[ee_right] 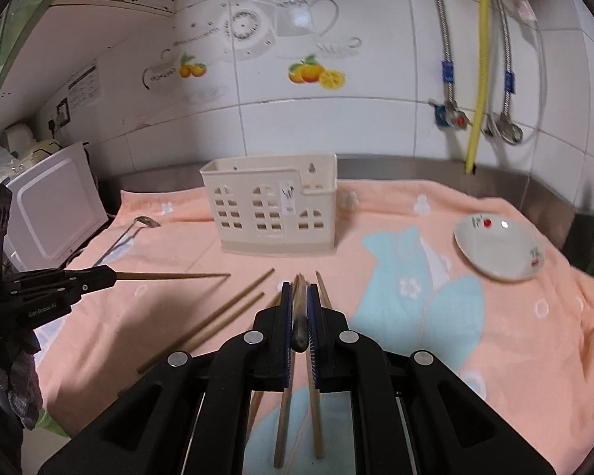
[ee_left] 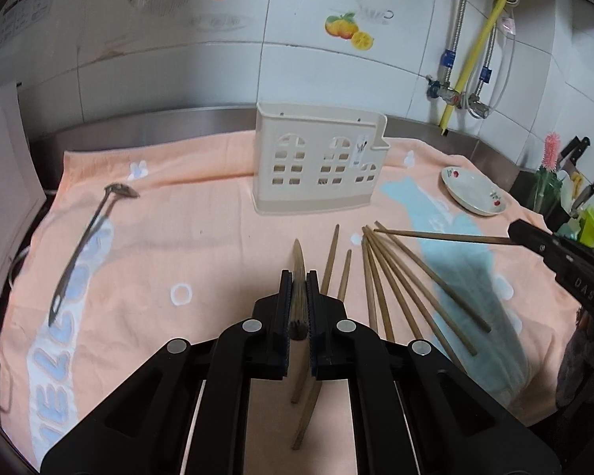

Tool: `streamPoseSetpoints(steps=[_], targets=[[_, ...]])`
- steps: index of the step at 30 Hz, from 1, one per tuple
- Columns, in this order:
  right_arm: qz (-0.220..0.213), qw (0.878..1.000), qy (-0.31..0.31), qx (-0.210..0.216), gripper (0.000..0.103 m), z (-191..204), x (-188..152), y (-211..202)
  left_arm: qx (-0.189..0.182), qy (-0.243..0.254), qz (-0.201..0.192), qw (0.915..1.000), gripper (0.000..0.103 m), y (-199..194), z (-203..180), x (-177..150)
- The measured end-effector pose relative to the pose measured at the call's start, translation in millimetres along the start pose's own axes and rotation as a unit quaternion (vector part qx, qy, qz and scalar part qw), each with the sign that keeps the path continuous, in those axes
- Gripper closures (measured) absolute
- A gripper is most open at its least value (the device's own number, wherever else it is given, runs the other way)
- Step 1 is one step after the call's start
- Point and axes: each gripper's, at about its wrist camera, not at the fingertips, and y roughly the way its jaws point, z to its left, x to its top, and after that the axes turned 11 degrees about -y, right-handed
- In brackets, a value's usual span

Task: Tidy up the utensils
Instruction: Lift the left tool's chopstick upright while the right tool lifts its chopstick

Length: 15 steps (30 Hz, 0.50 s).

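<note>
A white-tiled kitchen wall with orange decals backs a tabletop [ee_left: 202,118] under a peach towel [ee_left: 186,217]. The chopsticks look light, stiff and smooth, likely to pivot or slip, so a hold near the thick end seems safest. The left claw [ee_left: 297,277] is clamped on one chopstick [ee_left: 298,255]; the right claw [ee_right: 296,291] pinches another [ee_right: 299,308]. Loose chopsticks [ee_left: 400,277] lie fanned just right of the left claw, the cream holder [ee_left: 316,166] beyond, ahead of both.
</note>
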Motion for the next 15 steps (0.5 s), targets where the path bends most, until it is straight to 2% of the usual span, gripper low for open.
streamPoseSetpoints(steps=[9,15], targets=[[0.008,0.999,-0.033,0.029,0.097,-6.5,35.9,4.8,-0.008,0.018,-0.01,0.9998,0.097,-7.9,-8.3,27.3],[0.015,0.998,-0.033,0.056,0.097,-17.1,61.5,10.0,-0.005,0.034,-0.013,0.9993,0.097,-7.1,-16.9,46.3]])
